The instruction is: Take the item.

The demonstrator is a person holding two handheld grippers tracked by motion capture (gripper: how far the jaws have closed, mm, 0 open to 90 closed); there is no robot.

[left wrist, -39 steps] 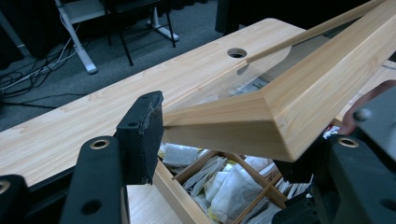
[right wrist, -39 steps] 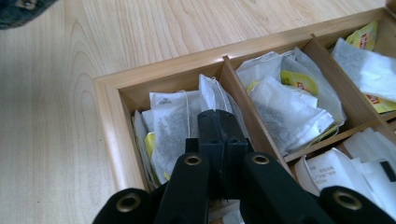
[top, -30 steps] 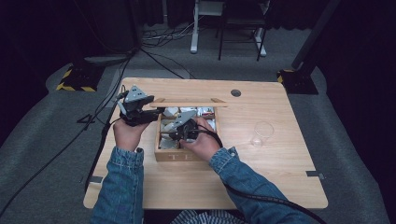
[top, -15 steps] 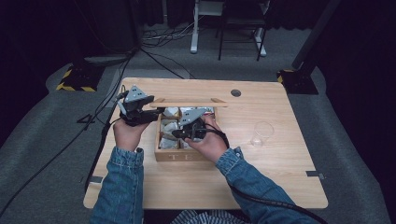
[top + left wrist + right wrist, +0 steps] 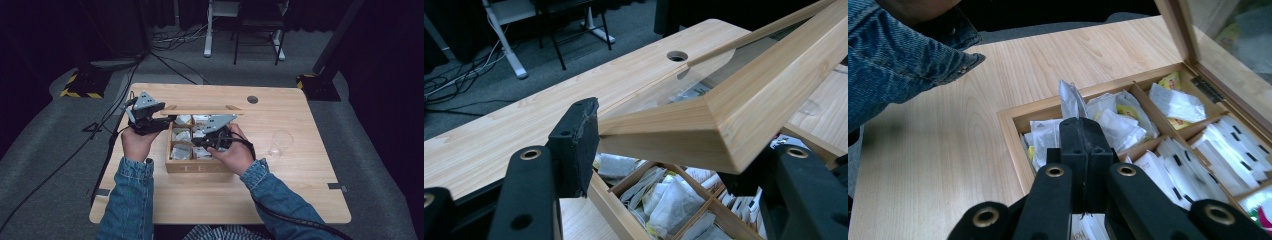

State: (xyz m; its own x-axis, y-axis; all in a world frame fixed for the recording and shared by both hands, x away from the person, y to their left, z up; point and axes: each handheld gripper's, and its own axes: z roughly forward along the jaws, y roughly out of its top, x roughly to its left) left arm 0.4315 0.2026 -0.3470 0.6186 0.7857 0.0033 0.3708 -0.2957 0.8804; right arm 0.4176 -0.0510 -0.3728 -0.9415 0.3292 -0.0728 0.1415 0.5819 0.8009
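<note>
A wooden tea box marked TEA stands on the table, its compartments packed with sachets. Its glass-paned lid is raised. My left gripper is shut on the lid's left corner; in the left gripper view the wooden lid frame sits between the jaws of the left gripper. My right gripper hovers over the box's left compartments. In the right gripper view the jaws of the right gripper are shut on a silvery white sachet that sticks up from their tips.
A clear drinking glass stands on the table to the right of the box. A round cable hole lies near the far edge. Beyond the table are cables, a desk leg and chair legs on the grey floor.
My right gripper has risen from the box compartments and drifted slightly right, carrying the sachet. The left gripper and the lid have stayed put.
</note>
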